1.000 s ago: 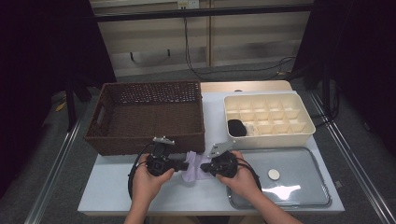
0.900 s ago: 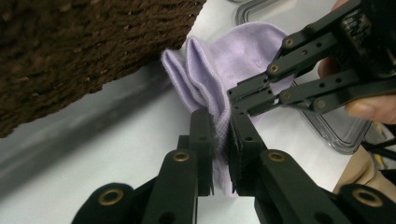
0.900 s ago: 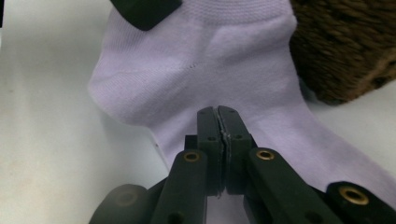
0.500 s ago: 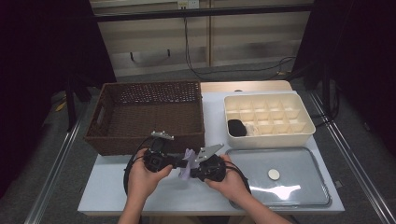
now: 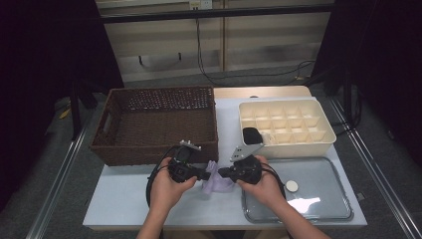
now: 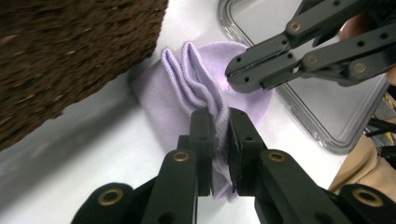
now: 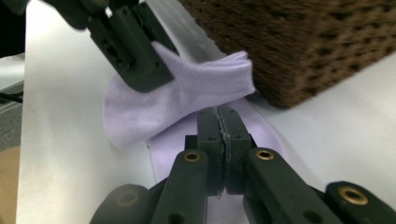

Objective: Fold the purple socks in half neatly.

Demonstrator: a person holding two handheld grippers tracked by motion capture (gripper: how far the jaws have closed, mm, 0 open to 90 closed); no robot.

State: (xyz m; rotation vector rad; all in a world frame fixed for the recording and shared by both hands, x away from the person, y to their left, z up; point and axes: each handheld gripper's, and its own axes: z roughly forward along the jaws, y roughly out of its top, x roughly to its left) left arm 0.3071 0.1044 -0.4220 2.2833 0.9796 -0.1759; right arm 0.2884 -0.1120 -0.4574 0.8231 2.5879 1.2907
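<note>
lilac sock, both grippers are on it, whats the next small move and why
Probably lift it a little toward the wicker basket. The left gripper pinches the bunched lilac sock, the right gripper looks shut on its thin edge, and the sock sits on the table right by the basket wall.

On the desk (image 5: 124, 209) we find the basket (image 5: 159, 122) at the back left and the divided box (image 5: 286, 127) at the back right, well apart. A dark thing (image 5: 252, 135) lies in the box's front left compartment. The tray (image 5: 318, 191) sits at the front right corner, just before the box, with a small disc (image 5: 291, 186) in it. The sock (image 5: 217, 180) lies near the front edge, between basket and tray, just before the basket's front right corner. Our left tool (image 5: 208, 174) meets the sock from the left, our right tool (image 5: 221, 174) from the right.
</note>
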